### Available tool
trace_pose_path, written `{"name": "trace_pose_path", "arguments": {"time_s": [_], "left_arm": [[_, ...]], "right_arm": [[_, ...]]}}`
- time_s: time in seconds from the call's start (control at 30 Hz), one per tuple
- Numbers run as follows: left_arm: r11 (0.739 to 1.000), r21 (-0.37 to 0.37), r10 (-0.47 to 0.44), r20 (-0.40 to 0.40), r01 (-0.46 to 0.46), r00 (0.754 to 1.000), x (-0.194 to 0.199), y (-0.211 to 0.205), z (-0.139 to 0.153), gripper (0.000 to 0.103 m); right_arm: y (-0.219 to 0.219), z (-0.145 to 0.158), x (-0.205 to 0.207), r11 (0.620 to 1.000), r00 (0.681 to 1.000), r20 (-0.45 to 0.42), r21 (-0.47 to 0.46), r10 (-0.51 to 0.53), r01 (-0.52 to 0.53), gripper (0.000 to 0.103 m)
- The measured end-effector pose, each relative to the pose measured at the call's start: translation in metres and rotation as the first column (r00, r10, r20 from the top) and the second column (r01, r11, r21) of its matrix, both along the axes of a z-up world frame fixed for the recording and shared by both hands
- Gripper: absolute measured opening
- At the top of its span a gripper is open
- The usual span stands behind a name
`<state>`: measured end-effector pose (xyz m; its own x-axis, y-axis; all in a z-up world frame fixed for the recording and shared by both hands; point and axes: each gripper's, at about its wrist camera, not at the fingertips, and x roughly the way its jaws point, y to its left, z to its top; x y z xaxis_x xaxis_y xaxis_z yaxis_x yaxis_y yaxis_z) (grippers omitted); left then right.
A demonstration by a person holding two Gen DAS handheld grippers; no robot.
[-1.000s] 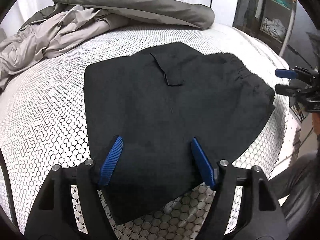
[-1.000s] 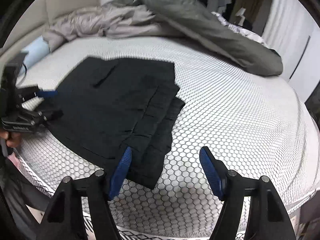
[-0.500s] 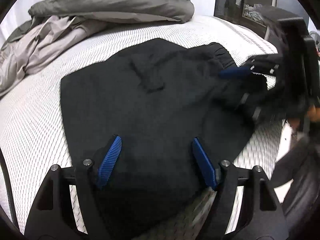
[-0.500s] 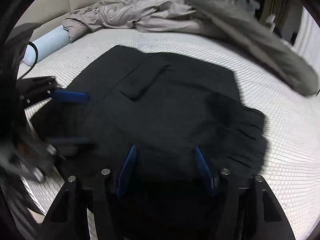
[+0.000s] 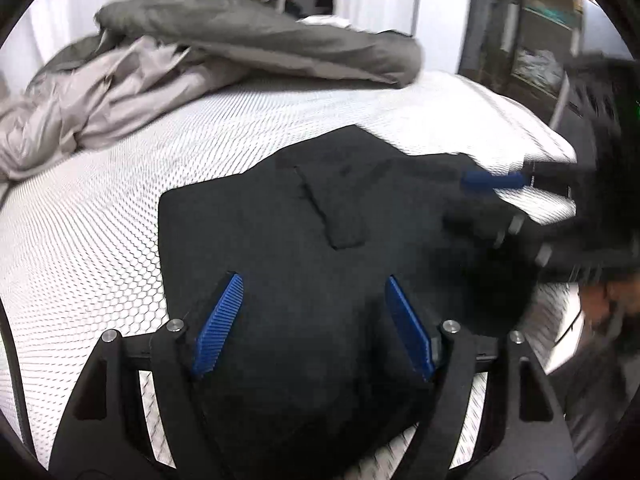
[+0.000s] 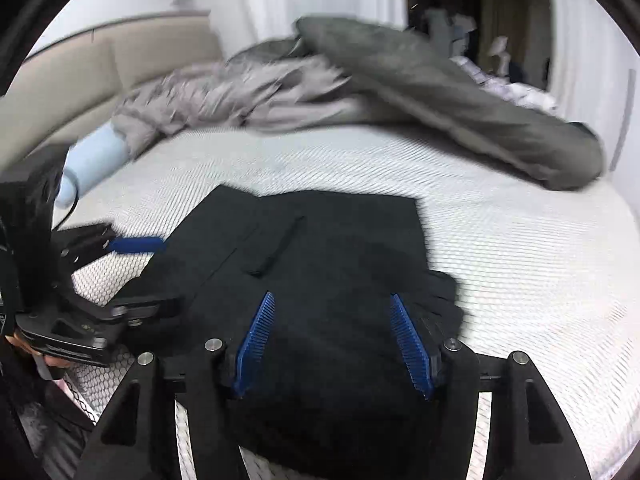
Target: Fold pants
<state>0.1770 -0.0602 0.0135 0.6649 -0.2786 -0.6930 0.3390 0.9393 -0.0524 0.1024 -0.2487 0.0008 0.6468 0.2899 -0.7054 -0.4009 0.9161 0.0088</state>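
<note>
Left gripper point(image 5: 312, 316): low over the near edge of the pants point(image 5: 304, 264), pointing forward across the bed point(image 5: 80, 240). Jaws spread wide, blue pads on either side of the black fabric; nothing is pinched between them. Whether the pads touch the cloth cannot be told.

Right gripper point(image 6: 332, 336): same attitude from the other side, low and level over the pants point(image 6: 320, 280), jaws wide apart, fabric lying under the gap, nothing gripped. In the left wrist view the right gripper point(image 5: 492, 204) comes in from the right edge, blurred, its blue finger point(image 5: 492, 180) lying over the far right part of the garment. In the right wrist view the left gripper point(image 6: 132, 276) enters from the left edge, one blue finger point(image 6: 136, 245) at the pants' left border; a bit of the holding hand point(image 6: 24, 344) shows beneath the tool body.

Pants: black, lying flat in a folded stack on the white honeycomb-patterned bed cover, near the front edge of the bed. A pocket flap point(image 5: 340, 216) shows on the top layer. A ribbed band point(image 6: 440, 300) sits at the right side in the right wrist view.

Farther back: rumpled grey duvet point(image 5: 240, 48) piled across the far side of the bed. A pale blue bolster point(image 6: 92, 156) lies by the beige headboard point(image 6: 100, 64).
</note>
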Motion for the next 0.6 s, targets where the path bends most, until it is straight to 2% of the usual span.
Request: {"name": "trace_pose_path", "arguments": {"time_s": [0.1,0.17,0.23,0.37,0.4,0.5,0.6], "left_arm": [[1.000,-0.021,0.018,-0.090,-0.020,0.996,0.018,0.012,-0.023,0.072],[0.999,-0.039,0.007,-0.098,-0.011,0.995,0.016,0.020,-0.022,0.072],[0.999,-0.036,0.005,-0.102,-0.009,0.995,0.012,0.027,-0.024,0.076],[0.999,-0.015,0.041,-0.106,-0.043,0.993,0.002,0.041,-0.022,0.077],[0.999,-0.014,0.050,-0.106,-0.052,0.993,0.004,0.044,-0.019,0.076],[0.995,-0.067,0.068,-0.064,-0.073,0.996,0.001,0.051,0.004,0.076],[0.992,-0.089,0.091,-0.021,-0.093,0.996,0.014,0.045,0.018,0.077]], "right_arm": [[0.023,-0.035,0.032,0.999,0.988,-0.152,-0.041,0.016,-0.022,0.046],[0.021,-0.046,0.037,0.991,0.992,-0.128,-0.136,-0.005,-0.012,0.043],[0.009,-0.041,0.031,0.989,0.994,-0.105,-0.146,-0.006,-0.009,0.041],[-0.015,-0.032,0.020,0.996,0.996,-0.085,-0.092,0.009,-0.017,0.040],[-0.016,-0.030,0.016,0.995,0.997,-0.080,-0.103,0.006,-0.014,0.040],[-0.009,-0.020,0.008,0.996,0.998,-0.068,-0.090,-0.008,0.002,0.040],[0.019,-0.014,0.021,0.999,0.997,-0.074,-0.041,0.014,-0.017,0.041]]}}
